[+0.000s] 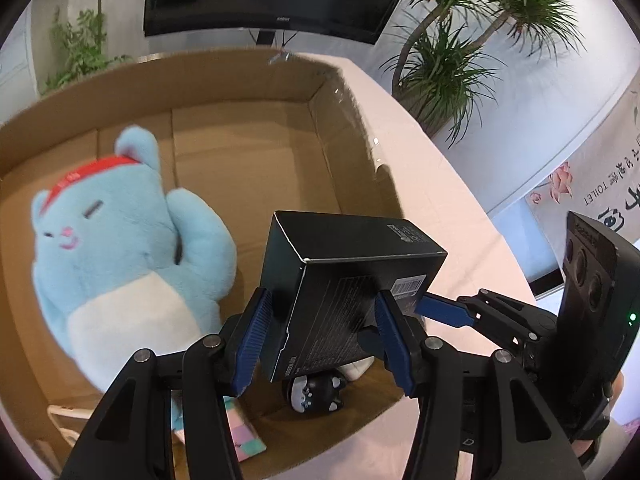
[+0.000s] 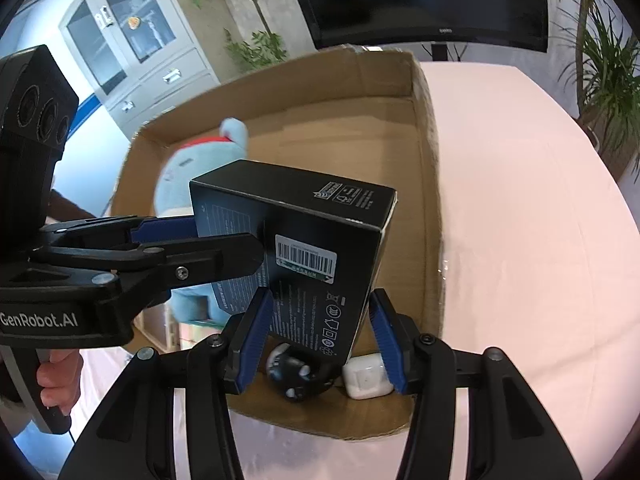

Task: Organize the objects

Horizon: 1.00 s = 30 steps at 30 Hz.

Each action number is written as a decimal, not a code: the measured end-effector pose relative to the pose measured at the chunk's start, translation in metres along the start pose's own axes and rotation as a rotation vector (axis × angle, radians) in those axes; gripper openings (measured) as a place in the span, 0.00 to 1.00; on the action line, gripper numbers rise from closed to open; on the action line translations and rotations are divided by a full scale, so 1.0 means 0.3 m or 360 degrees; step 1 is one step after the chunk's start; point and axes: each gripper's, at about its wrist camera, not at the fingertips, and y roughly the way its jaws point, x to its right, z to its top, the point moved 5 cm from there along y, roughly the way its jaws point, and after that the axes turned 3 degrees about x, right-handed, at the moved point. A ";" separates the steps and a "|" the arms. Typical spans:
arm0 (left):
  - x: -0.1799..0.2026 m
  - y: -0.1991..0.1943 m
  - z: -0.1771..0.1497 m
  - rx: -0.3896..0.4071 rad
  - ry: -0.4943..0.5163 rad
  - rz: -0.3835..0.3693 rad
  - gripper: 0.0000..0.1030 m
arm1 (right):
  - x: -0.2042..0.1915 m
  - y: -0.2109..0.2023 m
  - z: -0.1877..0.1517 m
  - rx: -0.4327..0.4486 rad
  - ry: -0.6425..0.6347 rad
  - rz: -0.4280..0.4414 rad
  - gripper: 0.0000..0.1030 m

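One black carton is gripped by two tongs above one open cardboard box on the pink tabletop.

Counted left to right in the cardboard box: one blue plush toy, one pastel chequered item, one small black-and-white figurine and one white case, the last three lying near the box's near wall. The carton is held tilted in the air over that near part, its long axis rising away from the cameras toward the box's far wall, barcode face toward the right wrist view. The left tongs are closed on the carton's lower sides; the right tongs appear pressed against the same carton, though full contact at the right pad cannot be told.
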 end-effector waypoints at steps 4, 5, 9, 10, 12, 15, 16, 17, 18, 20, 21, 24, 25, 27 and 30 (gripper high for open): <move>-0.062 -0.007 -0.007 0.0042 -0.0058 0.0138 0.50 | 0.025 0.029 -0.008 -0.0025 0.0052 -0.0085 0.47; -0.084 -0.040 -0.013 0.0083 -0.0089 0.0143 0.50 | 0.030 0.017 -0.009 0.0007 0.0080 -0.0100 0.50; -0.217 -0.248 -0.094 0.0203 -0.0243 0.0148 0.55 | 0.002 -0.069 -0.013 0.0156 0.0130 -0.0010 0.64; -0.266 -0.319 -0.140 0.0235 -0.0283 0.0172 0.56 | -0.019 -0.090 -0.014 0.0179 0.0119 0.0036 0.65; -0.359 -0.427 -0.240 0.0270 -0.0405 0.0210 0.65 | -0.096 -0.141 -0.029 0.0212 0.0079 0.0182 0.68; -0.498 -0.540 -0.444 0.0288 -0.0632 0.0303 0.68 | -0.223 -0.171 -0.079 0.0190 0.0002 0.0385 0.75; -0.546 -0.556 -0.533 0.0269 -0.0721 0.0339 0.68 | -0.274 -0.168 -0.106 0.0156 -0.0041 0.0445 0.75; -0.586 -0.553 -0.614 0.0225 -0.0801 0.0386 0.68 | -0.338 -0.155 -0.158 0.0101 -0.0102 0.0513 0.76; -0.625 -0.543 -0.693 0.0166 -0.0882 0.0443 0.68 | -0.369 -0.138 -0.189 0.0056 -0.0124 0.0540 0.76; -0.682 -0.502 -0.829 0.0074 -0.1018 0.0499 0.68 | -0.441 -0.068 -0.306 -0.0095 -0.0124 0.0557 0.76; -0.698 -0.481 -0.877 0.0053 -0.1072 0.0501 0.68 | -0.470 -0.034 -0.353 -0.0147 -0.0127 0.0561 0.76; -0.705 -0.424 -0.944 0.0019 -0.1118 0.0520 0.68 | -0.527 0.066 -0.469 -0.0295 -0.0137 0.0483 0.75; -0.704 -0.403 -0.951 0.0013 -0.1100 0.0520 0.68 | -0.534 0.089 -0.495 -0.0342 -0.0118 0.0478 0.70; -0.701 -0.372 -0.953 0.0013 -0.1077 0.0516 0.67 | -0.557 0.138 -0.537 -0.0401 -0.0149 0.0438 0.64; -0.704 -0.337 -0.949 0.0034 -0.1027 0.0517 0.54 | -0.578 0.189 -0.533 -0.0380 -0.0188 0.0428 0.59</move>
